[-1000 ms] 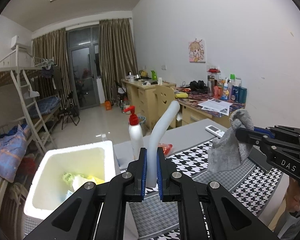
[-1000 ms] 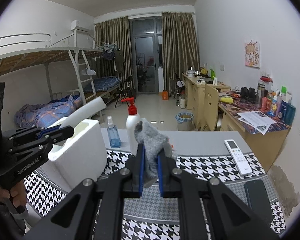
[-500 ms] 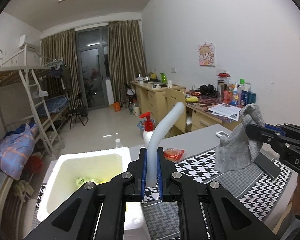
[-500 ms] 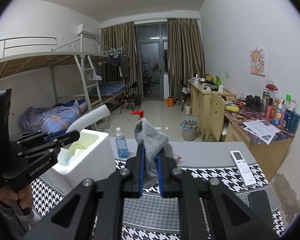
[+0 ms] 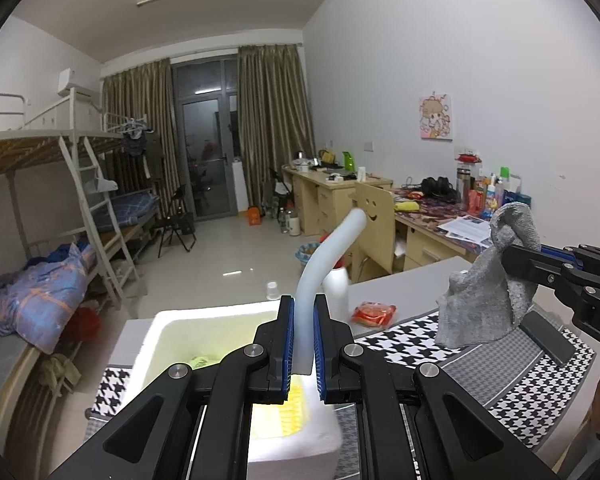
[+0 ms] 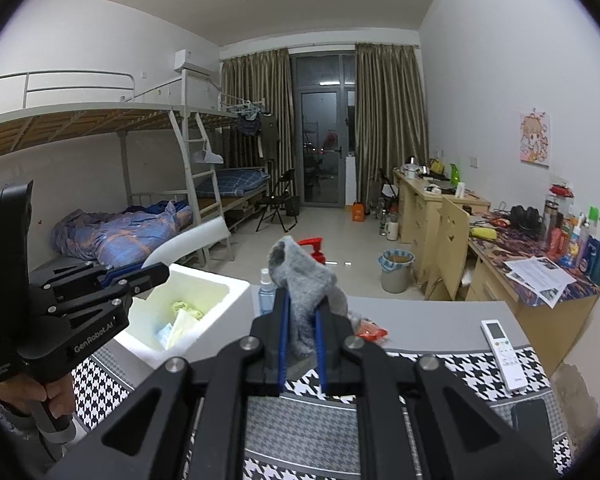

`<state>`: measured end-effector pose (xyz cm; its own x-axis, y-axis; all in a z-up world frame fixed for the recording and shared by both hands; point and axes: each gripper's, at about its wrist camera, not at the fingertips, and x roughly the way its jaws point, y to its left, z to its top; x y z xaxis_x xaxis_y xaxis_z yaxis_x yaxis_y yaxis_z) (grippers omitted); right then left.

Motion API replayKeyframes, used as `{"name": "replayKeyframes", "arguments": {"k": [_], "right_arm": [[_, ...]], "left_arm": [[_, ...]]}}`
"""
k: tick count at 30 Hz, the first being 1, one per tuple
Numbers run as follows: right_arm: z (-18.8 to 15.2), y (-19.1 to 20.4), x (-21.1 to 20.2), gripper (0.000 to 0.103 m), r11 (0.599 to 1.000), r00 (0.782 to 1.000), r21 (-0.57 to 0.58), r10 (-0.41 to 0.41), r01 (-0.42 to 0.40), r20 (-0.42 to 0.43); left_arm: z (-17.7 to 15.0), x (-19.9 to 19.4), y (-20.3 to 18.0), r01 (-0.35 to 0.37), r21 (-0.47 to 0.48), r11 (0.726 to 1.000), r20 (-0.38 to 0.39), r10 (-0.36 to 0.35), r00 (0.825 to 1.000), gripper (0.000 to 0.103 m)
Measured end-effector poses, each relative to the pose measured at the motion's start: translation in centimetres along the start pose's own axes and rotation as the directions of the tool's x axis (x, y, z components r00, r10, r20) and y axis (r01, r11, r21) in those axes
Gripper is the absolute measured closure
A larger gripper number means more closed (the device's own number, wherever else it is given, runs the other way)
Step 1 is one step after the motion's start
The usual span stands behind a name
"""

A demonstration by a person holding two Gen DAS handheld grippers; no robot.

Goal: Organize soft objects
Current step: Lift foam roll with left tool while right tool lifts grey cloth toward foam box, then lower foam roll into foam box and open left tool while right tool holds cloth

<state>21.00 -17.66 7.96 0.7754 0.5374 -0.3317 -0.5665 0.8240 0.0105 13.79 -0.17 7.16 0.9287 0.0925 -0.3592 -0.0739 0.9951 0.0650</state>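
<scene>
Item 1, left gripper (image 5: 300,344): jaws clamped on a white foam strip (image 5: 326,256), which bends up and away from the pads. A second ago the strip stood over the patterned mat with the white foam box (image 5: 168,332) off to the left; now the box's open top lies directly below and ahead of the fingers. Judgement: the strip is nearly in place for a drop into the box.

Item 2, right gripper (image 6: 300,344): jaws pinched on a grey knitted cloth (image 6: 304,280), bunched above the pads, its loose end hanging below them. In the left wrist view the cloth hangs clear above the houndstooth mat (image 5: 400,344), touching nothing. Since the earlier frame it has drawn closer to the box but remains to the box's right, not over it.

Item 3, box contents: yellow-green soft pieces (image 6: 186,308) and pale papery items already inside. Judgement: sorting is partly done; two items are in transit.

Item 4, bystanders on the table: red-pump bottle (image 6: 314,250), small blue spray bottle (image 6: 266,292), red packet (image 5: 374,314), remote control (image 6: 502,354). All appear unmoved; only the viewpoint has shifted.
</scene>
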Motion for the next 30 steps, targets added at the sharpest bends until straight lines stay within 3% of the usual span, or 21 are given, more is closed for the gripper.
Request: {"name": "replayKeyframes", "arguments": {"k": [20,27,30], "right_arm": [[1.1,3.5,1.5,0.088,0.994,0.995,-0.054,0.099,-0.097,0.025],[1.4,4.3,2.0,0.088,0.992,0.994,-0.067,0.111,-0.109,0.023],[1.4,4.7,2.2,0.089,0.991,0.993,-0.077,0.116,-0.114,0.021]], "left_arm": [[-0.9,1.1,4.1,-0.127,-0.063,0.990,-0.047,0.124,0.991,0.093],[-1.5,2.1,5.1,-0.135,-0.073,0.988,-0.076,0.129,0.989,0.093],[-1.9,2.5,5.5,-0.141,-0.071,0.987,-0.095,0.134,0.986,0.086]]}}
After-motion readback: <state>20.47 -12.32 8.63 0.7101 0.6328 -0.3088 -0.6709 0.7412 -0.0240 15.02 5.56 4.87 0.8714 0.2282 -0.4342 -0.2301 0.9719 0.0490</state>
